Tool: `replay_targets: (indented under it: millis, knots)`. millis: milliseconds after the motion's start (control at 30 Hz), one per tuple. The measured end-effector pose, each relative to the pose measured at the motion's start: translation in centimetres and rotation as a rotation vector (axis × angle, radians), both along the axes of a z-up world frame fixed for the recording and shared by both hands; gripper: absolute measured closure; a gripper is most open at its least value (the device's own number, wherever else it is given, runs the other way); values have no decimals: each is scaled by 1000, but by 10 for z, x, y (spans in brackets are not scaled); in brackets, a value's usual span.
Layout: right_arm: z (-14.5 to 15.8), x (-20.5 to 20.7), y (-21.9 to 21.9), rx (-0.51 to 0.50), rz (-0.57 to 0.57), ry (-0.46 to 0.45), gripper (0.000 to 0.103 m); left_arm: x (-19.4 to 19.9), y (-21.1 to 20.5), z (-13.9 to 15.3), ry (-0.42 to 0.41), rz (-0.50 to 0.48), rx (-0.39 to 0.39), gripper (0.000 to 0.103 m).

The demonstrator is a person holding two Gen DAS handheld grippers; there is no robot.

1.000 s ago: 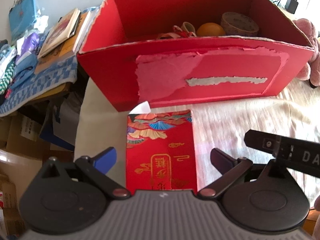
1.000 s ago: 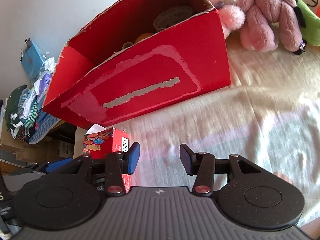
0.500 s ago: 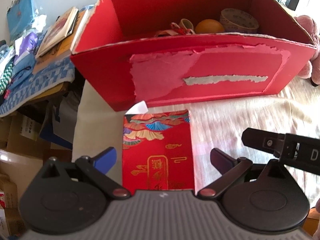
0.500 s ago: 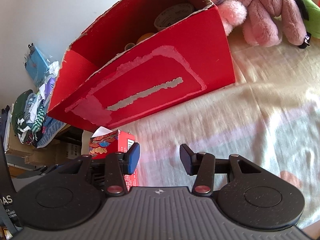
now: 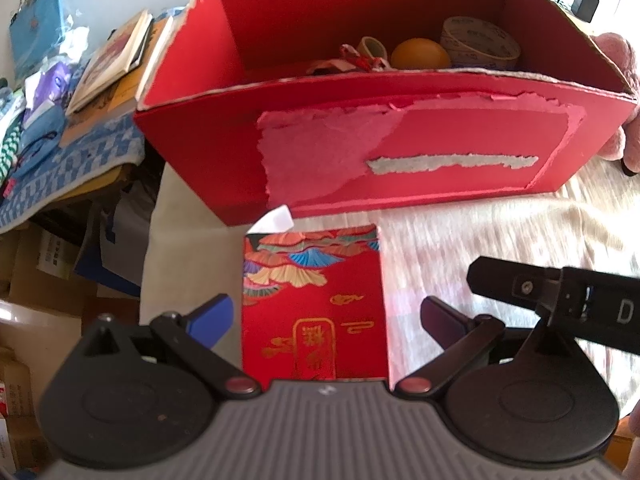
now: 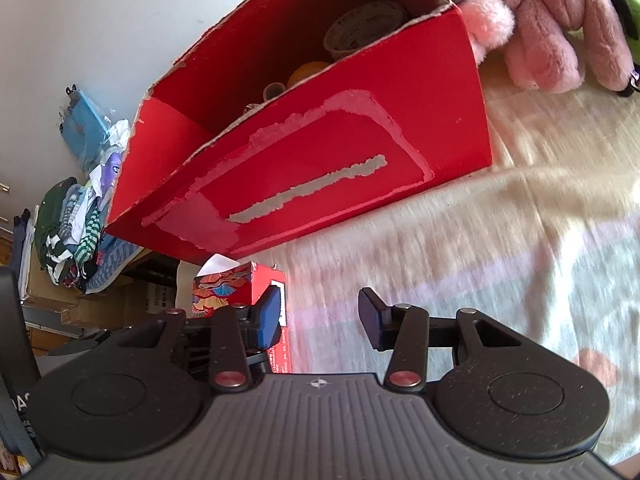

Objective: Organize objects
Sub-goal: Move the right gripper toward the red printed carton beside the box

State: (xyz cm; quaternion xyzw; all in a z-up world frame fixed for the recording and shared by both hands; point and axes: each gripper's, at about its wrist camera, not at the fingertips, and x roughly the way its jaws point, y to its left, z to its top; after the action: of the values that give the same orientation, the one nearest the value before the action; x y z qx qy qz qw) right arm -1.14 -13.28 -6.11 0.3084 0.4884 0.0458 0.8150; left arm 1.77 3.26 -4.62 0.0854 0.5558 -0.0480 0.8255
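Both claws hang with fingers apart over the bed, beside a small red tissue box.

Nearest, the left claw [image 5: 324,320] straddles the red tissue box [image 5: 314,300] with its fingers spread, clear of the box's sides; the right claw [image 6: 318,316] is also spread and grips nothing, its left finger [image 6: 269,318] just beside the same box. The tissue box lies on the pale bedspread [image 6: 500,264], a white tissue poking from its far end. Beyond it stands the large red cardboard box [image 5: 400,152], holding a tape roll [image 5: 480,42], an orange [image 5: 420,54] and smaller items. Pink plush toys [image 6: 560,24] sit past the box.
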Motion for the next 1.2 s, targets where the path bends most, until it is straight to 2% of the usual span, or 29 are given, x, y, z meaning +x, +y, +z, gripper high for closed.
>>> replay_targets:
  millis: [667,1200]
  knots:
    - [-1,6,5,26,11,-11,56,4,0,0,-8,-22,-12,3]
    - [-1,9,19,36,52,-5,56,3,18,-9,56,0,-63,3]
